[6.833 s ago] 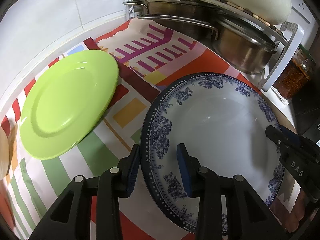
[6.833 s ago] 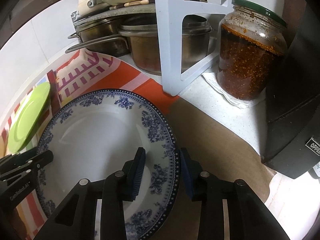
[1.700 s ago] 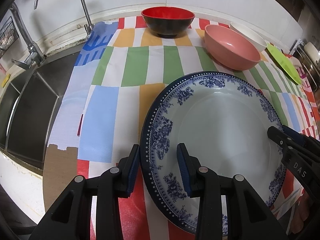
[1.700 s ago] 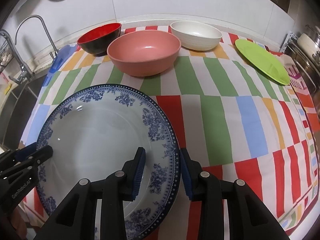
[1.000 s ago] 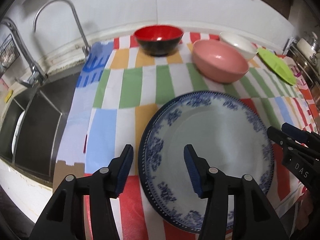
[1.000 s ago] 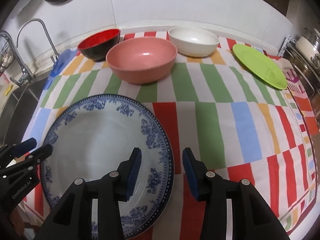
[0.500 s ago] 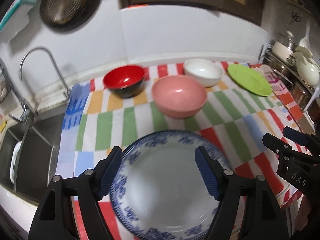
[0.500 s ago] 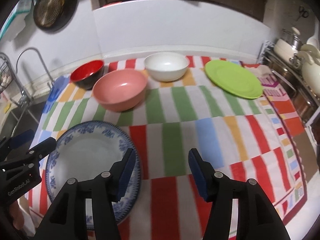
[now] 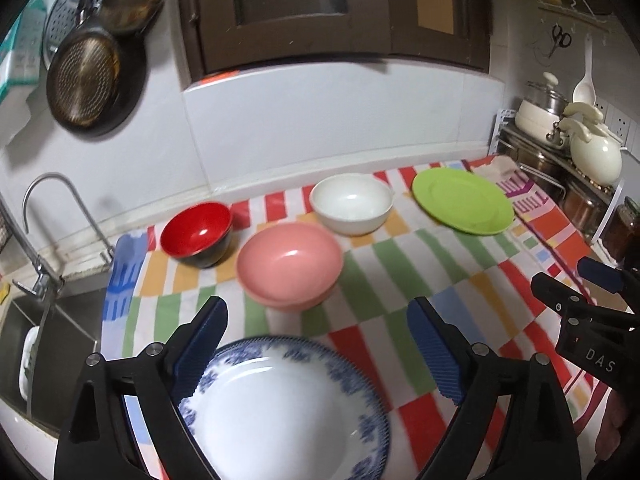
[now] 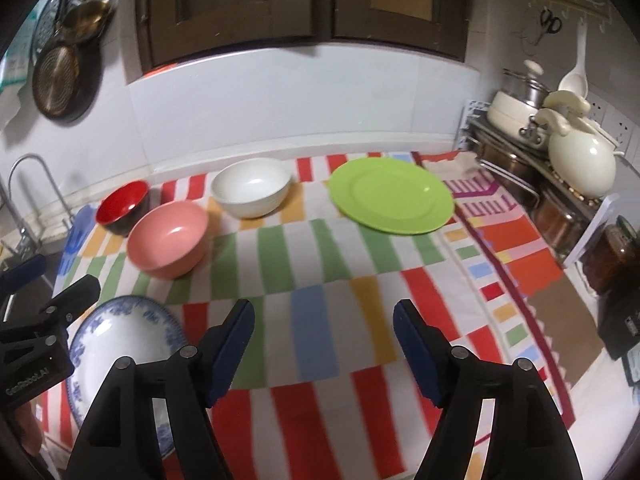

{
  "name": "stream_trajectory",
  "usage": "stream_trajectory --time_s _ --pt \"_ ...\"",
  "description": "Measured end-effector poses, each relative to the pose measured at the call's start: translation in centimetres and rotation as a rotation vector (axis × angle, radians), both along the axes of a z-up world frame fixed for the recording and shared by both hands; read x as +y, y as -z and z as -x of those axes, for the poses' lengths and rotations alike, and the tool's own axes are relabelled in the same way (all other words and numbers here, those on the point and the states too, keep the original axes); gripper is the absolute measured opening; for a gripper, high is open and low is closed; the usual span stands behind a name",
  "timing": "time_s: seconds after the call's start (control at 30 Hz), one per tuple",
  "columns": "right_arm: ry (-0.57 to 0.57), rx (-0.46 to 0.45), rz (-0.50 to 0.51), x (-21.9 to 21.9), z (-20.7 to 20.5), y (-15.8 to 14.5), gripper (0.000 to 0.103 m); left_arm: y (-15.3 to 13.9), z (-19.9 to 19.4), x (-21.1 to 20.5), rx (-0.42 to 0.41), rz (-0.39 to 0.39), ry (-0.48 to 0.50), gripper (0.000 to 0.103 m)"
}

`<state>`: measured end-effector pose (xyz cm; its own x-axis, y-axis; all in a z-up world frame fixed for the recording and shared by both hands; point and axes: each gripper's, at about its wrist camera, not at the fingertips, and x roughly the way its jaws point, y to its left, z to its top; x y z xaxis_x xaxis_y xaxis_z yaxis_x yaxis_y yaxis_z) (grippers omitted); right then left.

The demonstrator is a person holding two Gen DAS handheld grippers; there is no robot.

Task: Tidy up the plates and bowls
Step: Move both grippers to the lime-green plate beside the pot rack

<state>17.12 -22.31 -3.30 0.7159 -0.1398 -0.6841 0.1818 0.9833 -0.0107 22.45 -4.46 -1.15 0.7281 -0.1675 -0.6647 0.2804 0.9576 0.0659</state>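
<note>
Striped cloth (image 10: 320, 280) over kitchen counter. Left to right: sink (image 9: 44, 344), red bowl (image 9: 197, 233), pink bowl (image 9: 289, 265), white bowl (image 9: 351, 202), green plate (image 9: 462, 199). Blue-patterned plate (image 9: 280, 404) flat on cloth, near edge. Left gripper (image 9: 316, 344) wide, just opened, above plate, no contact. Right gripper (image 10: 323, 344) wide, just opened, empty.

Dim indoor light, motion blur throughout, strong fisheye bending, dark vignetted corners, highlights inside bowls.
</note>
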Motion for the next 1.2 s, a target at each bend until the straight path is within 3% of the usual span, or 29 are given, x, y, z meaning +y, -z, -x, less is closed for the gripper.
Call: stream_trajectory --time_s 0.8,1.2 --pt "0.076 -0.071 0.025 -10.6 -4.5 -2.5 0.075 -2.5 -5.7 -10.5 -0.091 -0.012 0.023 0.093" --pt "0.117 -0.089 0.026 -15.5 -8.9 -2.5 0.076 -1.6 -11.1 -15.8 -0.064 -0.029 0.070 0.093"
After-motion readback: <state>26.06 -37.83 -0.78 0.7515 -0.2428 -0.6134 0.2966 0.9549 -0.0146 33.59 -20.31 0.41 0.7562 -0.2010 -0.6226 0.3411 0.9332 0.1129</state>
